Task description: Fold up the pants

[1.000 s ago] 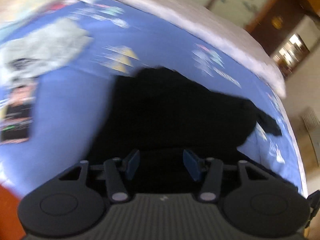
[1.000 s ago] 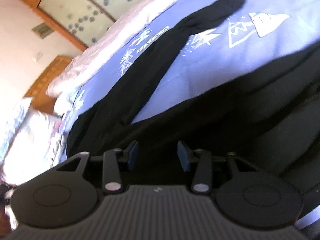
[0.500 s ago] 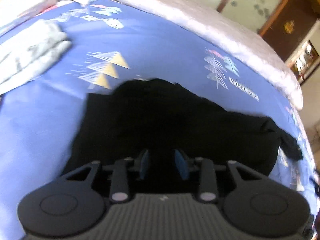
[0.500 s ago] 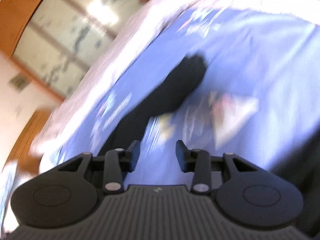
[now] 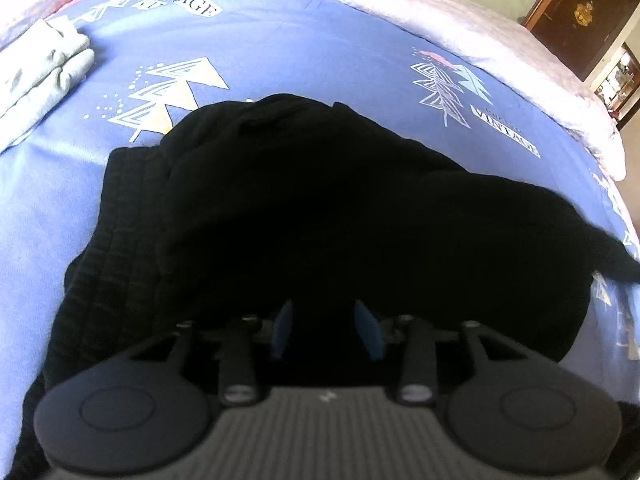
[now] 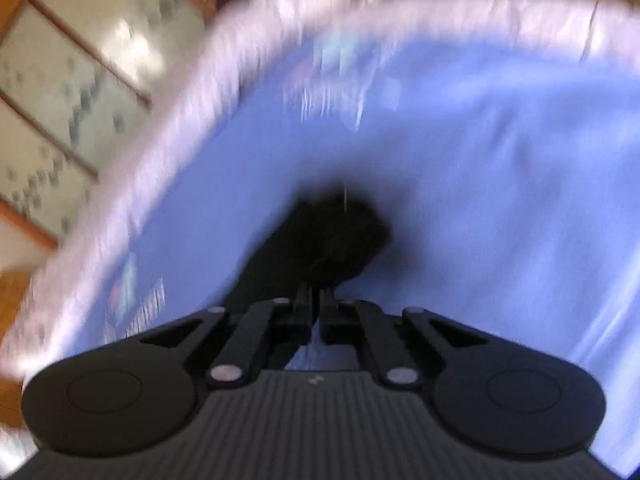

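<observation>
Black pants lie bunched on a blue printed bed cover, the ribbed waistband to the left. My left gripper hangs low over the near part of the heap. Its jaws are opening, with dark cloth under the blue pads and no visible pinch. In the blurred right wrist view, the end of one black pant leg lies on the blue cover. My right gripper is shut, and the leg's cloth gathers right at its fingertips.
Folded pale clothes sit at the far left of the bed. A pale pink quilt borders the far side of the cover. Behind it stands a dark wooden cabinet. Glass-panelled wardrobe doors show past the bed's edge.
The left gripper sank closer to the pants; its jaws narrowed, then widened again. The right gripper swept along the leg to its end and went from open to shut there.
</observation>
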Demonstrator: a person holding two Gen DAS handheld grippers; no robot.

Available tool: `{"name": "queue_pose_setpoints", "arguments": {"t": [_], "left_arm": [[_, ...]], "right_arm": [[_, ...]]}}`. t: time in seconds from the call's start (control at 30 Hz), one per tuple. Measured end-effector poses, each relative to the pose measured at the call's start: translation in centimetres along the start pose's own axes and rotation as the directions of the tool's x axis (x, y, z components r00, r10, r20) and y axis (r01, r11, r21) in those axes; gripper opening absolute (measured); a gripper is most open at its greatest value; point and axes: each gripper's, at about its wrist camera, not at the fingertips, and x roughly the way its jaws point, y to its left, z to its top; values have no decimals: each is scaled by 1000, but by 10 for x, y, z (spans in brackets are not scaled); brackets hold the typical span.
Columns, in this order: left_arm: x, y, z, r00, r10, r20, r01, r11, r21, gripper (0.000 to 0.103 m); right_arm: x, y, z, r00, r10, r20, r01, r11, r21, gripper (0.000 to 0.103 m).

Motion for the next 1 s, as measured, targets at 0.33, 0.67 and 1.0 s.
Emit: {"name": "queue_pose_setpoints", "arguments": {"t": [0.33, 0.67, 1.0], "left_arm": [[-31, -23, -3, 993, -114, 18, 112, 988, 102, 42], [-11, -154, -56, 978, -207, 28, 145, 768, 624, 46], [1, -150, -72, 981, -188, -44, 172, 748, 642, 12]], "right_arm": [[-33, -34, -6, 993, -118, 6, 118, 993, 16, 37], [-56, 41, -138, 872, 248, -422, -319, 942, -105, 37], [-27, 67, -179, 841, 247, -480, -299, 954, -32, 6]]}}
